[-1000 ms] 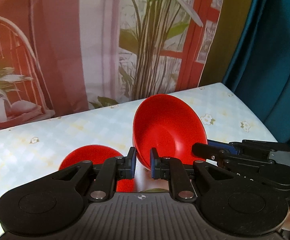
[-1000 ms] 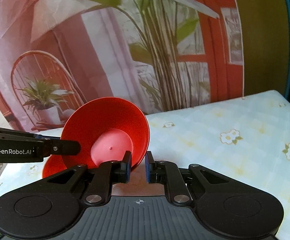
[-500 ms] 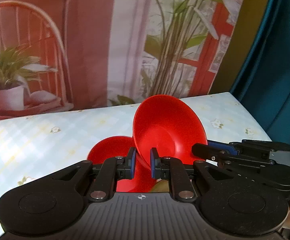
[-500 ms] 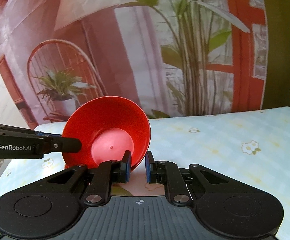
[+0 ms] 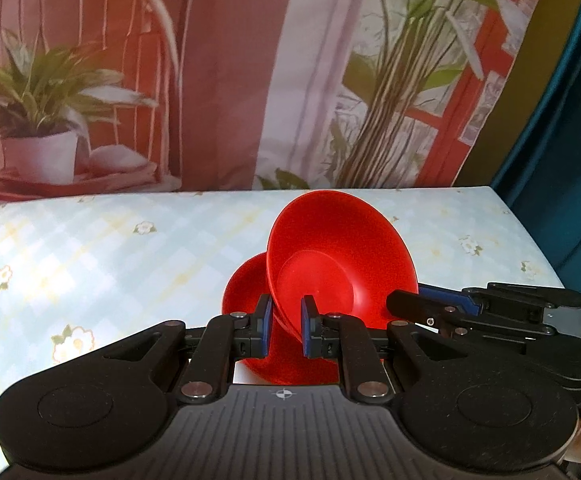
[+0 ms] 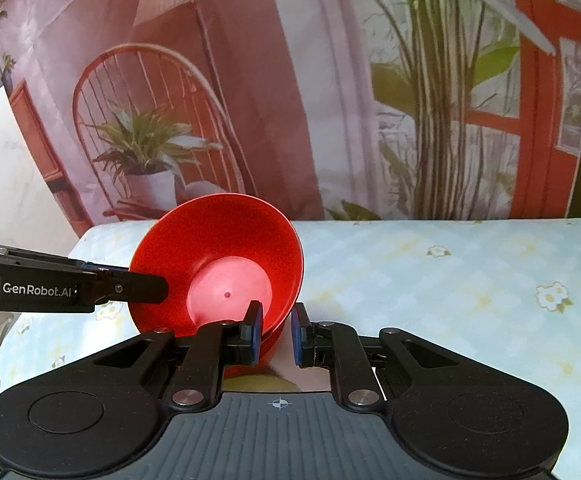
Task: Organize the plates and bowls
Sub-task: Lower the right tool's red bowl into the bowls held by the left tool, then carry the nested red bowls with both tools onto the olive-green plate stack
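Note:
A red bowl is held tilted on edge above the table, its inside facing the left wrist view and its pale underside facing the right wrist view. My left gripper is shut on its near rim. My right gripper is shut on the opposite rim; it also shows in the left wrist view at the bowl's right edge. A second red bowl lies on the table right behind and below the held one, mostly hidden.
The table has a pale blue checked cloth with small flowers. A printed backdrop with a chair and plants hangs behind its far edge. A dark teal curtain hangs at the right.
Both grippers have carried the held bowl leftward over the table, so it now sits directly above the second bowl, which was off to its left. Both grips are unchanged.

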### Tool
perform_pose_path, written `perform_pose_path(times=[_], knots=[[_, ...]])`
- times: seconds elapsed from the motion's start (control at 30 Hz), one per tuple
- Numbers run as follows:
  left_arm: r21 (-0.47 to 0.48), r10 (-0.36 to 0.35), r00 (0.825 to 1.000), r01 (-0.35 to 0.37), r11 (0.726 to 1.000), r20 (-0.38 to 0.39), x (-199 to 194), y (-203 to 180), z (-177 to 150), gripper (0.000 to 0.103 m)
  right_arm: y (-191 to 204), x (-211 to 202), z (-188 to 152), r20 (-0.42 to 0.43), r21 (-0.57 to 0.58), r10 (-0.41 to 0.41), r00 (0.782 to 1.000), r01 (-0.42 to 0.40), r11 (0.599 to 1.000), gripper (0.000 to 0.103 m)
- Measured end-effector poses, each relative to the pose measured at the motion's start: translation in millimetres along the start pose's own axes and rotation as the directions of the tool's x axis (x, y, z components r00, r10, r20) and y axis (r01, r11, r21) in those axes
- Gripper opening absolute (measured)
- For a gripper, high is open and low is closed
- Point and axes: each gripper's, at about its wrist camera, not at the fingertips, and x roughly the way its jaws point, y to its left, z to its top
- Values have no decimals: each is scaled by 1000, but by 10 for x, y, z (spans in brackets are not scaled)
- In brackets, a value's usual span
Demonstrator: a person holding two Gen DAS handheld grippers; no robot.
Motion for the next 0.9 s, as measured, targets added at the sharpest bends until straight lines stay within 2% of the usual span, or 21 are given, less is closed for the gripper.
perform_pose_path(times=[0.27,0.9], knots=[[-8,20,999,-21,1000,-25,48,78,-63,16,43,114,-53,-27,0,19,999,-19,1000,14],[-43,40,998,-42,998,-50,120,178,-144,18,122,256,-94,-80,-44,12,997,-15,999,22]])
